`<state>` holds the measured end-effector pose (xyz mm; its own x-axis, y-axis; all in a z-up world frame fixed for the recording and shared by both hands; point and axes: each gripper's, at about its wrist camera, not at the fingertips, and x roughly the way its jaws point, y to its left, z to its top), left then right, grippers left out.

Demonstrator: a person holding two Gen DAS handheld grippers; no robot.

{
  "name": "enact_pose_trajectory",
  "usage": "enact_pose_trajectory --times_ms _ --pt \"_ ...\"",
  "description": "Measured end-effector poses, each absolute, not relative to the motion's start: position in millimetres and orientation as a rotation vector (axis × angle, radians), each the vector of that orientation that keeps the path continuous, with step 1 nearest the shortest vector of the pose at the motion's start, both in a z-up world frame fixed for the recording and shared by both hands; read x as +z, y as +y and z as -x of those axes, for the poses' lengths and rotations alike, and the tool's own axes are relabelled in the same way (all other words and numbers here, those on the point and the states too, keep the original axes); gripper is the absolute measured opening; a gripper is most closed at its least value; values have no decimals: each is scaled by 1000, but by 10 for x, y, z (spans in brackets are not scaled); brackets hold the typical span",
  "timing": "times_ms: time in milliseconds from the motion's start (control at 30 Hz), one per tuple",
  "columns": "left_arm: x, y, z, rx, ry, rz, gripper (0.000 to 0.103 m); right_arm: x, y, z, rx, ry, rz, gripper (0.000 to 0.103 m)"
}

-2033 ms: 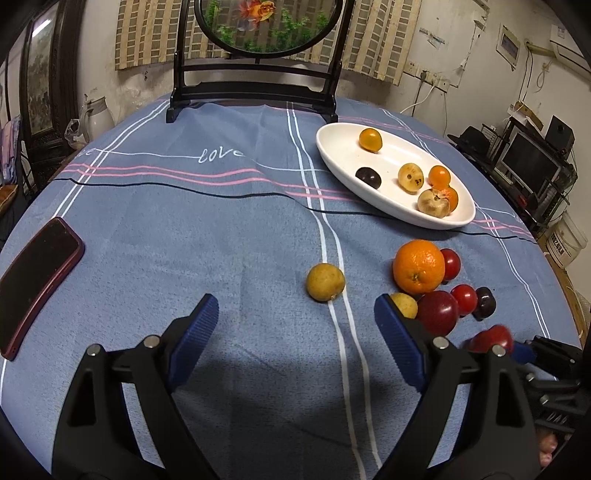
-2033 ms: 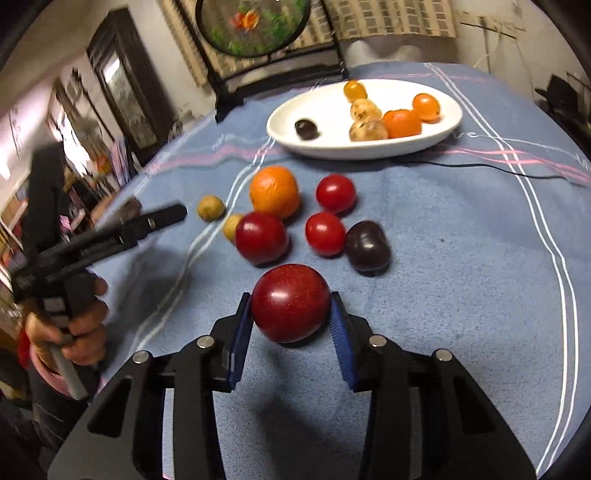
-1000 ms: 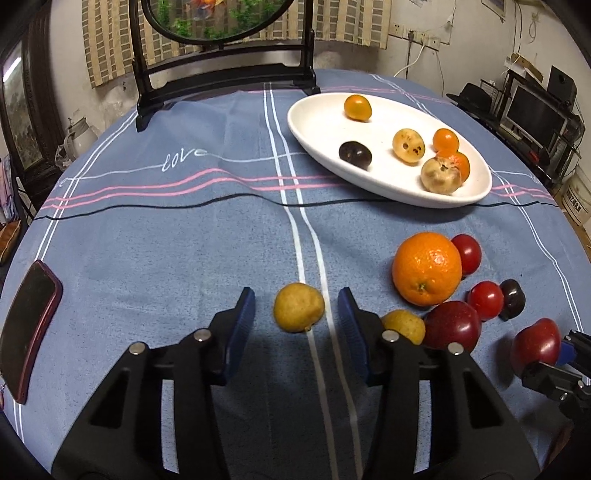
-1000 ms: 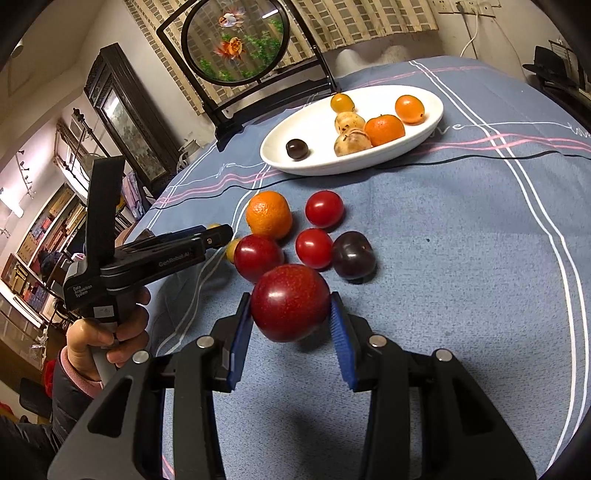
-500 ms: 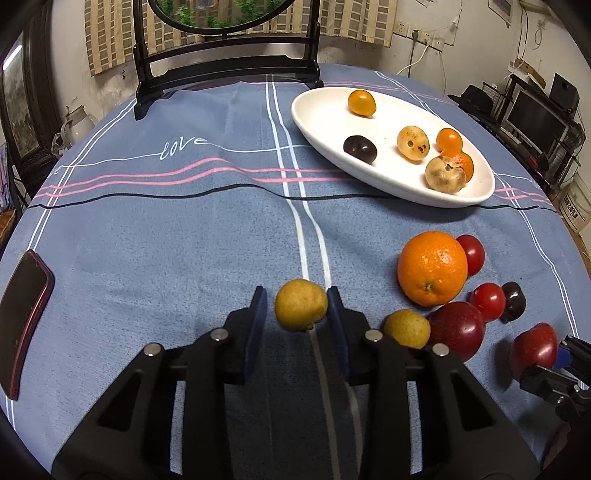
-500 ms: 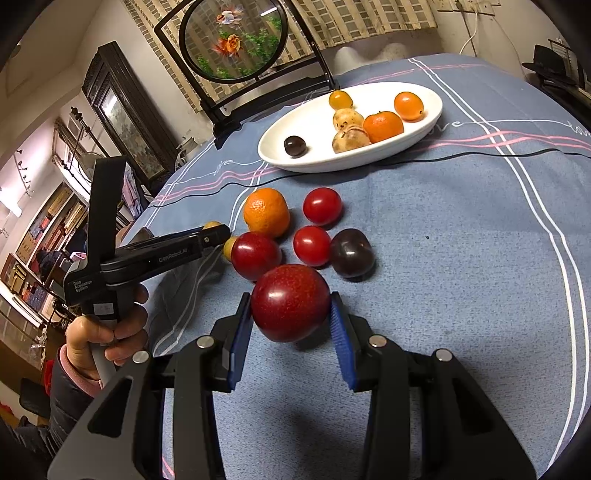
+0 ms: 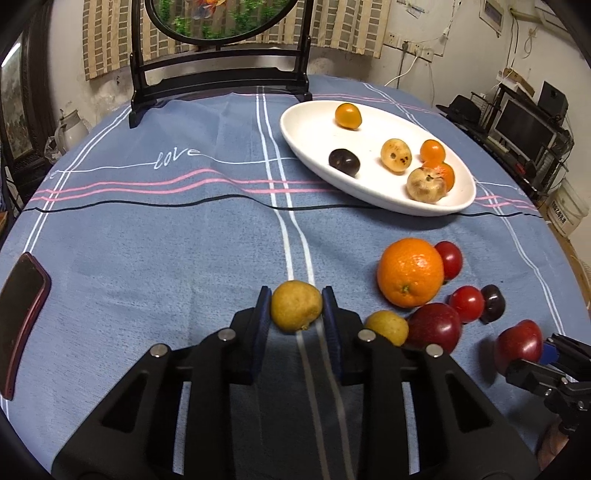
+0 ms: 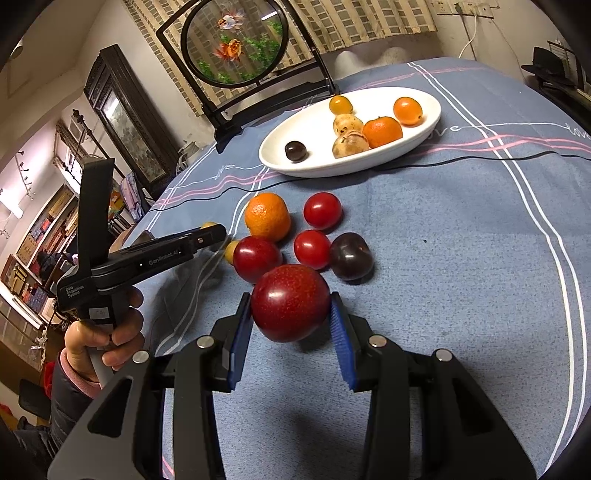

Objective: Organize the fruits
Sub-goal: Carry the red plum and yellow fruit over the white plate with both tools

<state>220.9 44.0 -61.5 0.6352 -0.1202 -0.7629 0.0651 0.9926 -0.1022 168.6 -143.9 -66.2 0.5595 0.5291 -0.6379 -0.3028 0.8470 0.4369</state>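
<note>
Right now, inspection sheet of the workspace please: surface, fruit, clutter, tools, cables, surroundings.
Surface: round table, blue striped cloth.
Job's things: white plate holding six small fruits; orange, tomatoes and plums loose on the cloth.
Clutter: phone at the left edge; framed fish picture at the far side.
Tools: left tool shut on yellow fruit; right tool shut on red plum, lifted off the cloth.
Cables: white cord at wall sockets.
Surroundings: monitor, shelves, bucket.

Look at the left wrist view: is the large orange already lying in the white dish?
No, the large orange sits on the blue tablecloth, short of the white dish.
</note>
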Motion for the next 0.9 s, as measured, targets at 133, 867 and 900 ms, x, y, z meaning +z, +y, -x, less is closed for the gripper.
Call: enact_pose_trajectory --times_ms 133,867,900 --pt "-519 421 -2177 -159 838 95 28 -601 -1473 -1716 521 818 -309 41" --pt "-301 -115 -3906 -151 833 151 28 -359 -1672 -3647 262 680 -216 41" --pt "-329 -104 -3929 -148 841 151 28 -365 -1665 -3651 266 682 -214 41"
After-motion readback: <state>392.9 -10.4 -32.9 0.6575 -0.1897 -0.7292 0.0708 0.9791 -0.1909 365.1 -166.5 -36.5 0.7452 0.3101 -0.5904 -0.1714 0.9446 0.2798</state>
